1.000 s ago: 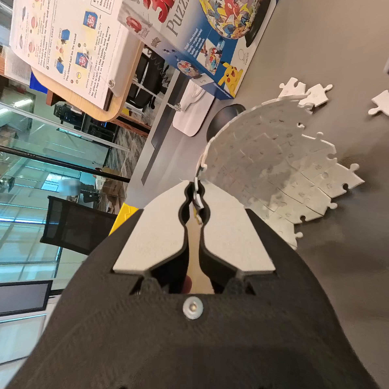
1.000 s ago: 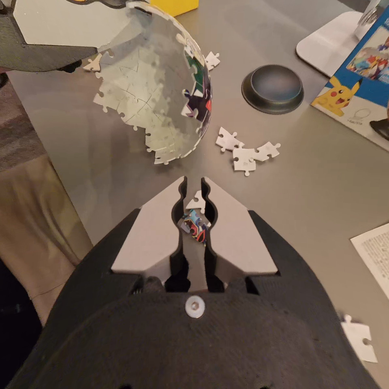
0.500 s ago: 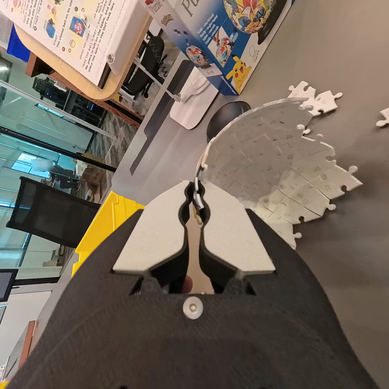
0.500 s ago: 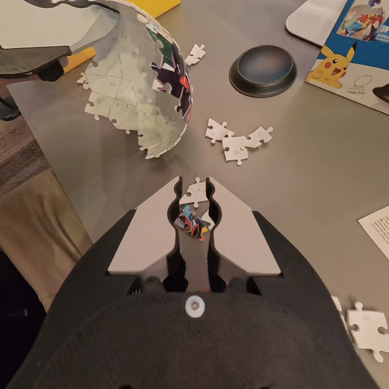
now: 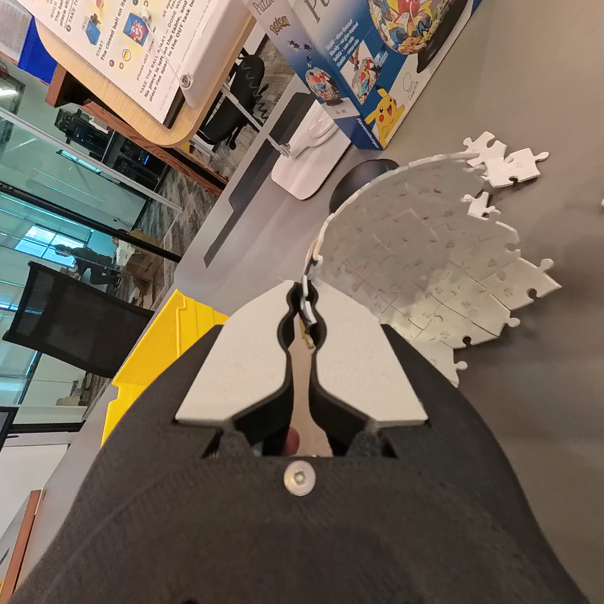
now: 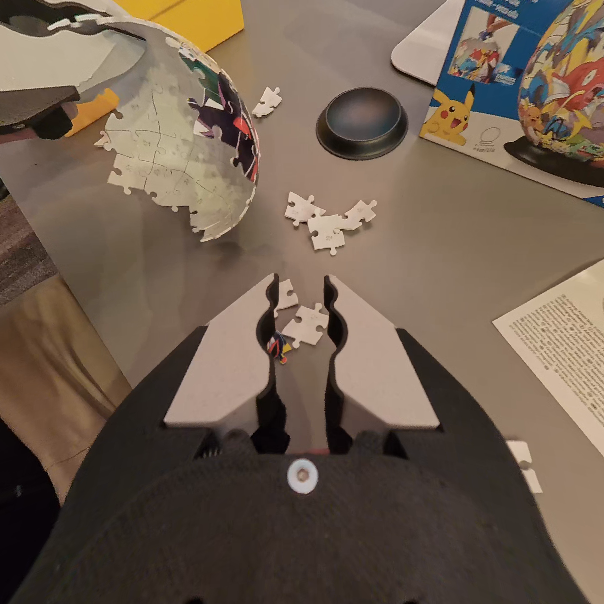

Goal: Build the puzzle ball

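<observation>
Grey table (image 6: 457, 248) carries a blue printed puzzle box (image 6: 529, 98), the half-built puzzle ball (image 5: 425, 261) clenched at its rim by the left gripper (image 5: 305, 295), and loose pieces (image 6: 307, 322) under the released right gripper (image 6: 300, 281).

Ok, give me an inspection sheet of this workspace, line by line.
Surface: grey table, matte.
Job's things: partly built puzzle ball shell; loose pieces face down beside it; one coloured piece; dark round stand.
Clutter: puzzle box; printed sheet; yellow bin.
Grippers: left tongs shut on the shell's rim; right tongs open above loose pieces.
Cables: nothing seen.
Surroundings: glass partitions, wooden board with an instruction sheet.
</observation>
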`<state>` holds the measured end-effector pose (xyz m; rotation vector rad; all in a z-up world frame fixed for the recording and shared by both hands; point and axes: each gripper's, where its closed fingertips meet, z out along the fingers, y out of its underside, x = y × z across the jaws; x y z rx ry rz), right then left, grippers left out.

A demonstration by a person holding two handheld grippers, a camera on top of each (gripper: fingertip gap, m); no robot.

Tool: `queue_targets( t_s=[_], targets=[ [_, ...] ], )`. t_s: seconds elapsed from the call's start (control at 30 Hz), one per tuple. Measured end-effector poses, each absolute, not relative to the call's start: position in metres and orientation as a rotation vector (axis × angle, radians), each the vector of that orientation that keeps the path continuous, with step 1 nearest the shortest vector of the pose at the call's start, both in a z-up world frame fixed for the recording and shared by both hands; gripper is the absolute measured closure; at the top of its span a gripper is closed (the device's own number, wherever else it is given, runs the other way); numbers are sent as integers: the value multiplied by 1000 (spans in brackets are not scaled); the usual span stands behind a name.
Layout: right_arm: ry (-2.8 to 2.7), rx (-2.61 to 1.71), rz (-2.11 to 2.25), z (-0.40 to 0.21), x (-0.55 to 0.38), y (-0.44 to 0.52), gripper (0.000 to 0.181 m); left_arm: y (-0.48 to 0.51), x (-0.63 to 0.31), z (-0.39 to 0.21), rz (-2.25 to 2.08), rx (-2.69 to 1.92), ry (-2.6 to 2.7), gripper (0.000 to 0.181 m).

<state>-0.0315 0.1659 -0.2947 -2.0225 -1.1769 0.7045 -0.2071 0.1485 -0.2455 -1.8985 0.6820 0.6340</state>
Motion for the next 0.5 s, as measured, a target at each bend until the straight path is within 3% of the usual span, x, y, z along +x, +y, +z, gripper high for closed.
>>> queue_targets(
  t_s=[0.5],
  targets=[
    [-1246,-2040,618,-305,-21,169,155,149,-207,-245,645,-1887,686,178]
  ],
)
